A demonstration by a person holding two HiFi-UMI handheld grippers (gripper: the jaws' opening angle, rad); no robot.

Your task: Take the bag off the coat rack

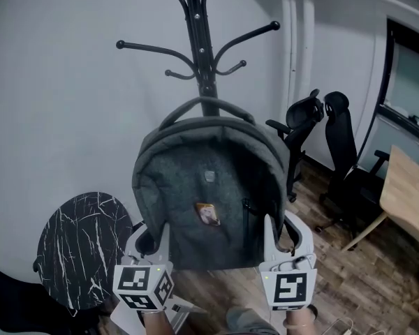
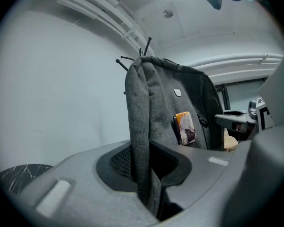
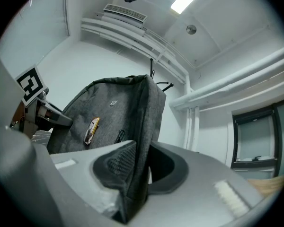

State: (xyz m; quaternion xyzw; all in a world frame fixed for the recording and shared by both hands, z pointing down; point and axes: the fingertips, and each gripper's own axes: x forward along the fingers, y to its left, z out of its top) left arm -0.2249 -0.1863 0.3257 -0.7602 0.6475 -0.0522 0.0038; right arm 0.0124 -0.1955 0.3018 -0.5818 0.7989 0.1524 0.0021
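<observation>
The coat rack (image 1: pixel 201 47) runs past the top edge, its lower pole hidden behind the bag (image 1: pixel 209 180), whose tag (image 1: pixel 208 214) seems unreadable.

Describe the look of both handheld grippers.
Both are pale grey plastic. The left tongs and right tongs have broad curved jaws lined with dark mesh-textured pads. Each carries a white cube with black square markers.

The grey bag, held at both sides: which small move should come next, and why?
Probably draw the bag back from the coat rack: left gripper and right gripper clamp its side edges, and its top handle appears below the hooks.
</observation>
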